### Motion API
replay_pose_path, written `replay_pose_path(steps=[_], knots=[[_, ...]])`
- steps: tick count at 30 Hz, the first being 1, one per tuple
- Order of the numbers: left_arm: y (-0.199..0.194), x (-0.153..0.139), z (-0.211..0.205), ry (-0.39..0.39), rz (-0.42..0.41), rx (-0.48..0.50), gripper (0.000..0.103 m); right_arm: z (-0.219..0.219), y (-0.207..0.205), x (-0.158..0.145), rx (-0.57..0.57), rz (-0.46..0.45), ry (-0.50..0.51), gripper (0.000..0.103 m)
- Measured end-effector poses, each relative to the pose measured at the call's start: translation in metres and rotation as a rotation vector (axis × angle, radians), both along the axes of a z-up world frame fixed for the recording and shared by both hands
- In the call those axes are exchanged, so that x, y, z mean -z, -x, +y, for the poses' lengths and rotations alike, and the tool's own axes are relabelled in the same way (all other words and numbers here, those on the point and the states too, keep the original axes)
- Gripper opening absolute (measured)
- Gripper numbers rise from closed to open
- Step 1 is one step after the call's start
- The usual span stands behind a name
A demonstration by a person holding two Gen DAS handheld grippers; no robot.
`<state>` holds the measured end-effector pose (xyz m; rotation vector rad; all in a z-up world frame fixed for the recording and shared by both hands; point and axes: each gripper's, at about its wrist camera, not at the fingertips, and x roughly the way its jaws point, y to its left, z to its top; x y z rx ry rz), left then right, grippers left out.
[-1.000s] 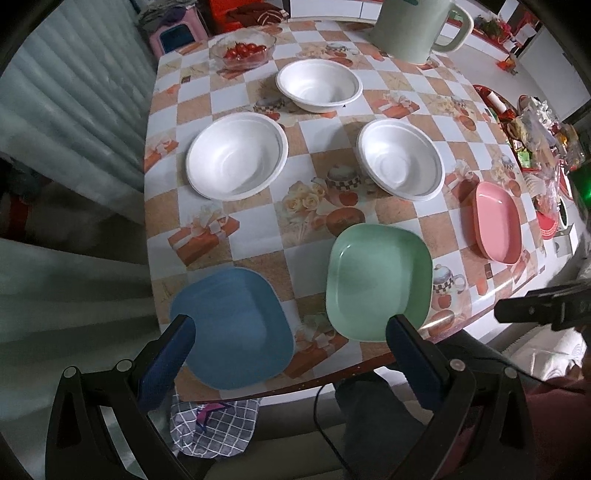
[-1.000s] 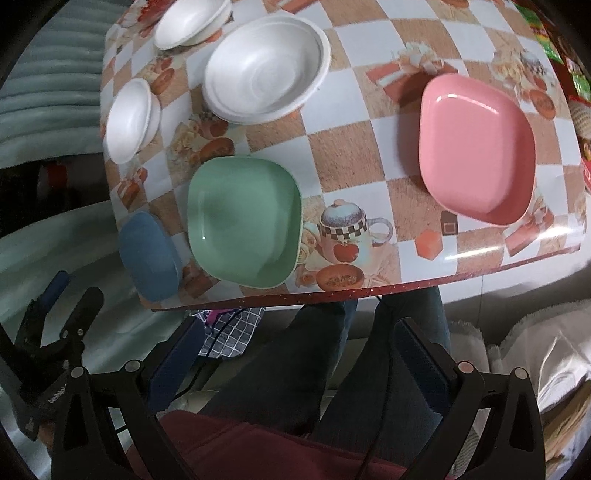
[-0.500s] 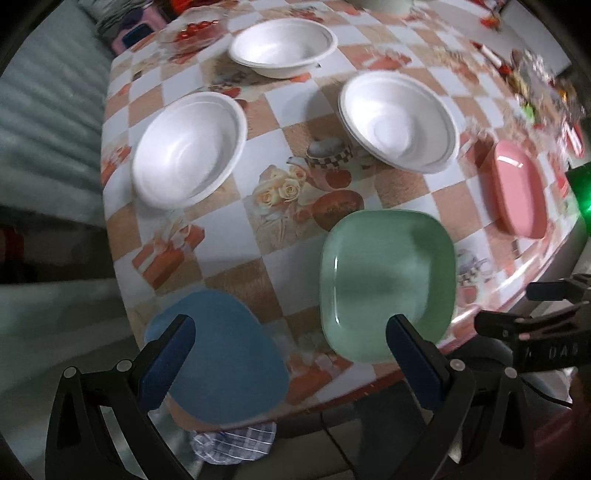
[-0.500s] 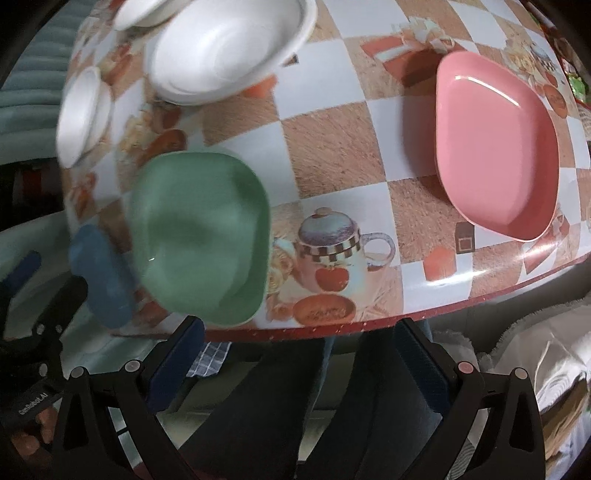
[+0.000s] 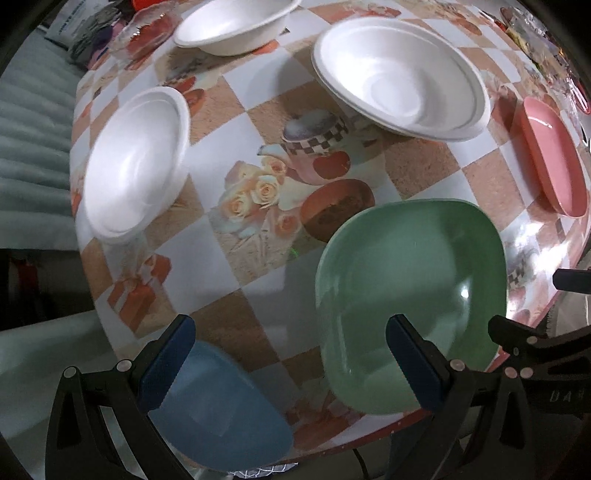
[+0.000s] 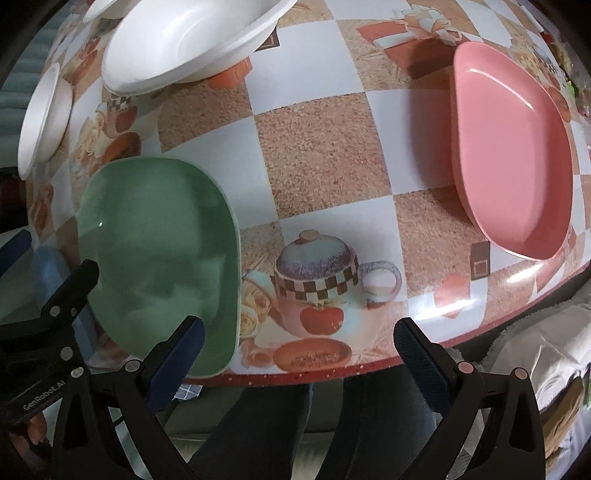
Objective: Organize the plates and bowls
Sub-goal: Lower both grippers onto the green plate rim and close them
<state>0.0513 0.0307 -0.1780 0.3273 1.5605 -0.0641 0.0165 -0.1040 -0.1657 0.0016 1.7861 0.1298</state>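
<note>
On the checked table, the left wrist view shows a blue plate (image 5: 221,410) at the near left edge, a green plate (image 5: 410,291) beside it, a pink plate (image 5: 554,151) at the right, and three white bowls (image 5: 136,162) (image 5: 399,77) (image 5: 236,22) farther back. My left gripper (image 5: 290,358) is open and empty, low over the near edge between the blue and green plates. My right gripper (image 6: 295,354) is open and empty at the table's near edge, with the green plate (image 6: 159,251) to its left and the pink plate (image 6: 513,155) ahead right.
A glass dish with red fruit (image 5: 144,33) stands at the far left of the table (image 5: 258,266). Packets and clutter (image 5: 532,33) lie at the far right. The person's legs (image 6: 273,432) are under the near edge. A white bowl (image 6: 184,40) sits behind the green plate.
Both grippers have come down and forward toward the table's near edge; the plates and bowls look larger. Nothing on the table has moved. Both stay open.
</note>
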Motion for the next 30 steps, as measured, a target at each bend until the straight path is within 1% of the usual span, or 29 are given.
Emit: replay_pose_path(steps=[6,9,11,14,17,19,21,25,27,30], knots=[[-0.011,0.016,-0.002,-0.007,0.016,-0.016,0.103,0.008,-0.004,0.02,-0.024,-0.017,0.033,0.103],[-0.011,0.024,-0.002,0.015,0.033,-0.042,0.103,0.009,-0.007,0.032,-0.034,-0.022,0.046,0.103],[-0.013,0.03,-0.001,0.025,0.057,-0.069,0.103,0.005,-0.013,0.044,-0.025,-0.017,0.044,0.103],[-0.009,0.035,0.0,0.036,0.06,-0.098,0.103,-0.007,-0.016,0.056,0.005,-0.004,0.036,0.103],[-0.006,0.036,0.004,0.078,0.065,-0.144,0.103,-0.021,-0.023,0.064,0.015,-0.008,0.038,0.103],[-0.005,0.036,0.003,0.086,0.063,-0.155,0.103,-0.026,-0.026,0.069,0.019,-0.017,0.031,0.103],[-0.003,0.036,0.0,0.092,0.043,-0.156,0.103,-0.029,-0.028,0.07,0.016,-0.022,0.011,0.103],[0.0,0.038,0.003,0.114,0.029,-0.201,0.103,-0.024,-0.031,0.081,-0.015,-0.045,-0.032,0.103],[-0.003,0.041,0.011,0.142,0.042,-0.235,0.103,-0.026,-0.03,0.084,-0.017,-0.051,-0.042,0.103],[-0.002,0.044,0.022,0.167,0.049,-0.257,0.103,-0.02,-0.036,0.081,-0.037,-0.058,-0.016,0.103]])
